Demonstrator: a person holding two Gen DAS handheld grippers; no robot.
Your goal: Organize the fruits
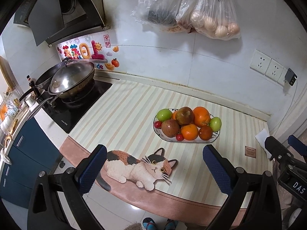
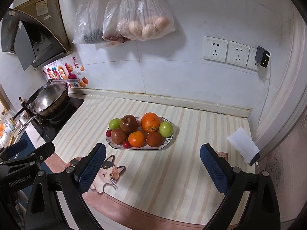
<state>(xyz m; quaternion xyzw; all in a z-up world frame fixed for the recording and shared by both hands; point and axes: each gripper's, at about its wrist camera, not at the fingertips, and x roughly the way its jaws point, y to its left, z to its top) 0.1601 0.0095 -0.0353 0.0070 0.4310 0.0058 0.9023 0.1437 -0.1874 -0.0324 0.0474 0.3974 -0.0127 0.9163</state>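
Observation:
A white patterned plate [image 1: 215,135] [image 2: 167,143] on the striped mat holds a pile of fruit: two oranges [image 1: 201,116] [image 2: 150,122], two green apples [image 1: 164,114] [image 2: 165,128], brownish-red apples [image 1: 184,115] [image 2: 128,123], a dark round fruit [image 1: 205,132] [image 2: 154,139] and small red cherries [image 1: 179,137] [image 2: 126,144]. My left gripper [image 1: 155,167] is open and empty, held back over the mat's front edge, short of the plate. My right gripper [image 2: 153,164] is open and empty, also in front of the plate. The right gripper shows at the right edge of the left wrist view [image 1: 284,149].
A striped mat with a cat picture [image 1: 142,165] [image 2: 107,172] covers the counter. A stove with a lidded wok [image 1: 71,80] [image 2: 49,99] is at the left. Plastic bags [image 1: 211,13] [image 2: 138,19] hang on the wall. A phone under white paper [image 2: 243,146] lies at the right.

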